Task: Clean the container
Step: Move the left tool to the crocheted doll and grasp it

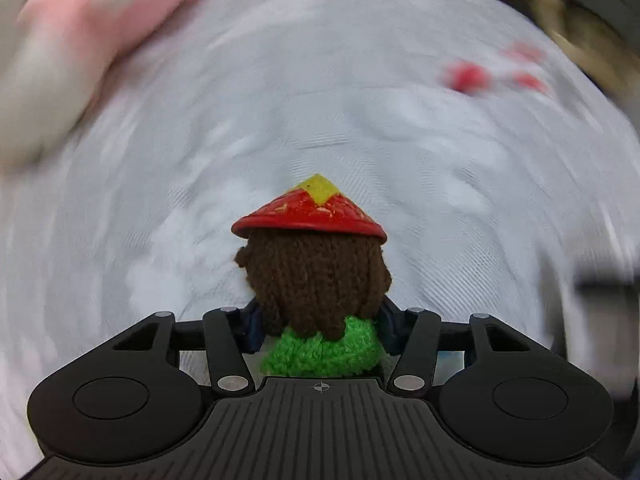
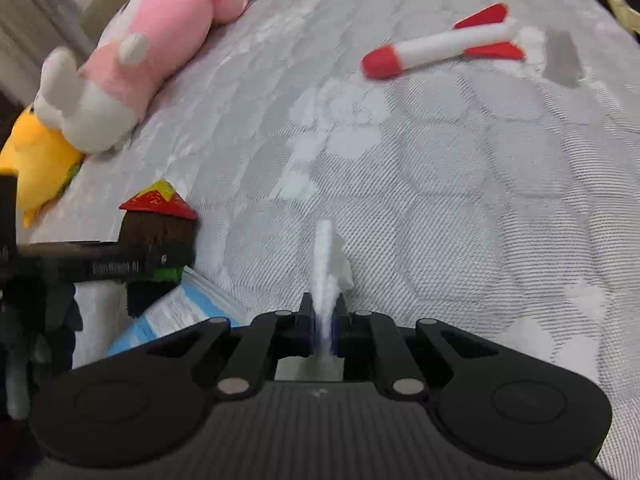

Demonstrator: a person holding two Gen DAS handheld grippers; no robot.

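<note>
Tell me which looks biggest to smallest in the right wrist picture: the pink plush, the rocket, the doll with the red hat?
1. pink plush
2. rocket
3. doll with the red hat, partly hidden behind the left gripper

The doll sits nearer the camera, so its true size is unsure.

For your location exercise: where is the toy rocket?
In the right wrist view, the rocket lies upper right on the quilt, far from the pink plush.

Right tongs (image 2: pixel 323 312) pinching white tissue (image 2: pixel 326 264)
</note>
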